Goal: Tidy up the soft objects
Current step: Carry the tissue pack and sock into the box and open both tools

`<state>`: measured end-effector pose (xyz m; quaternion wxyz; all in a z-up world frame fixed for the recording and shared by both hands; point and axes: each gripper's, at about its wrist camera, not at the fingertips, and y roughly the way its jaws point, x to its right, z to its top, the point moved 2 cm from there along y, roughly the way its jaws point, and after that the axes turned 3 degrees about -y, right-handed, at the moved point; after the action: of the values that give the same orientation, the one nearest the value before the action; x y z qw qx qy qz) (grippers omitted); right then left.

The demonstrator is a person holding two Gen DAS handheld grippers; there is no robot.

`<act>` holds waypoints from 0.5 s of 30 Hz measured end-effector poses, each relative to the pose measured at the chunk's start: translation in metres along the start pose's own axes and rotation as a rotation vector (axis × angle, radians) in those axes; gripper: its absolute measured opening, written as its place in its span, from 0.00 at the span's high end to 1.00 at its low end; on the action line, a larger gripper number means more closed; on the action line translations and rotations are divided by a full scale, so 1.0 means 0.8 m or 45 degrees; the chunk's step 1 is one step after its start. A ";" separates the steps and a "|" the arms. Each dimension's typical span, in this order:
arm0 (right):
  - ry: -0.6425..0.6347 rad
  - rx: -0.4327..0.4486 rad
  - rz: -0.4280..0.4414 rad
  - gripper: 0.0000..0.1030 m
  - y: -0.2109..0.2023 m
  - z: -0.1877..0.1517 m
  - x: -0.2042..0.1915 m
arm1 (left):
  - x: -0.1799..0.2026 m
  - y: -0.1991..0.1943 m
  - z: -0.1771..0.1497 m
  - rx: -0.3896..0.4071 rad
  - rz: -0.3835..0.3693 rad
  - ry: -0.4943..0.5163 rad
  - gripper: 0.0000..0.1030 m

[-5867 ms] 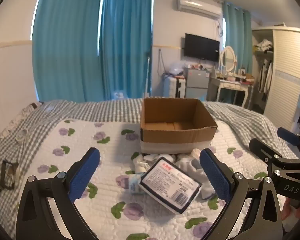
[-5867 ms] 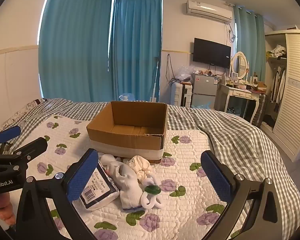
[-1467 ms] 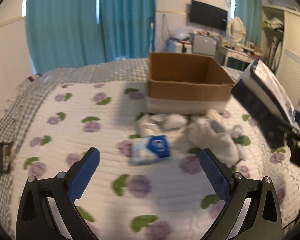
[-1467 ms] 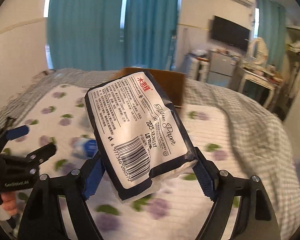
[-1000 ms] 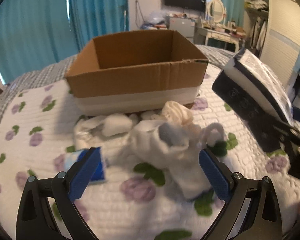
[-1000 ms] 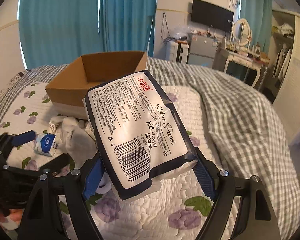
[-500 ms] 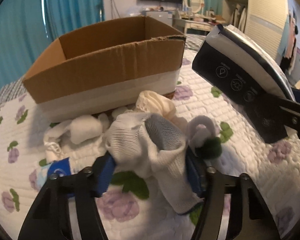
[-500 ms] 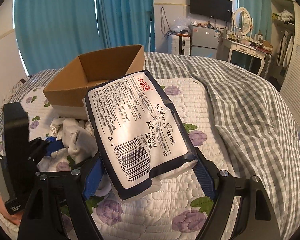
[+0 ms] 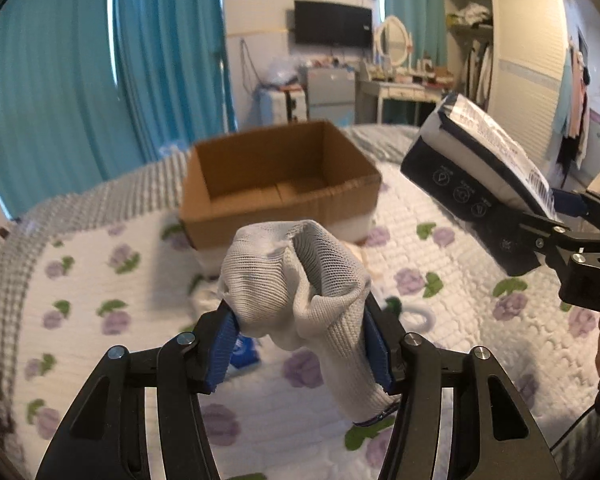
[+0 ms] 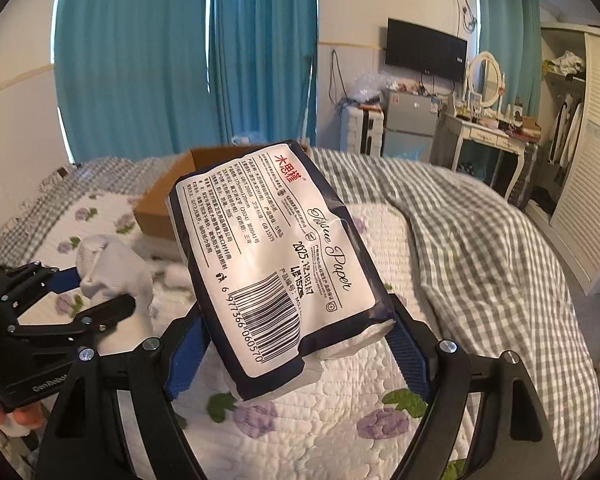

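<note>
My left gripper (image 9: 300,344) is shut on a white mesh sock (image 9: 300,292) and holds it up above the bed, in front of an open cardboard box (image 9: 278,184). My right gripper (image 10: 300,356) is shut on a dark-edged tissue paper pack (image 10: 276,256) and holds it in the air to the right of the box. The pack also shows in the left wrist view (image 9: 480,164), and the sock in the right wrist view (image 10: 112,268). The box (image 10: 160,204) is partly hidden behind the pack there.
The bed has a white quilt with purple flowers (image 9: 120,280) and a grey checked cover (image 10: 480,240). A small blue tissue packet (image 9: 244,350), a white ring toy with green (image 9: 410,312) and other white socks (image 10: 172,276) lie near the box. Wardrobe and dresser stand far right.
My left gripper has closed on the white sock and lifted it off the quilt. My right gripper still holds the tissue pack, now raised slightly toward the box.
</note>
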<state>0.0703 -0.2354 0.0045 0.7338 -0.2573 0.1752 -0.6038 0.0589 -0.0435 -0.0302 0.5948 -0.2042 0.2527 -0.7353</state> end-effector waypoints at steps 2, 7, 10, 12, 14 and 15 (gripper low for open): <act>-0.023 0.023 -0.002 0.21 -0.010 0.012 -0.008 | -0.004 -0.006 0.013 0.030 0.010 0.001 0.47; -0.096 0.081 0.001 0.21 -0.021 0.050 -0.029 | -0.025 -0.019 0.048 0.099 0.000 -0.024 0.47; -0.140 0.119 -0.001 0.21 -0.017 0.082 -0.041 | -0.036 -0.018 0.073 0.134 0.032 -0.025 0.47; -0.170 0.142 -0.014 0.21 -0.011 0.103 -0.047 | -0.044 -0.015 0.093 0.159 0.039 -0.029 0.47; -0.191 0.162 -0.008 0.21 0.002 0.126 -0.052 | -0.054 -0.008 0.112 0.174 0.020 -0.038 0.47; -0.193 0.167 0.003 0.21 0.010 0.136 -0.053 | -0.057 0.000 0.122 0.177 0.014 -0.040 0.47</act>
<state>0.1300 -0.1750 0.0852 0.7609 -0.2535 0.0795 -0.5920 0.1269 -0.0111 0.0471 0.6155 -0.1725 0.1927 -0.7445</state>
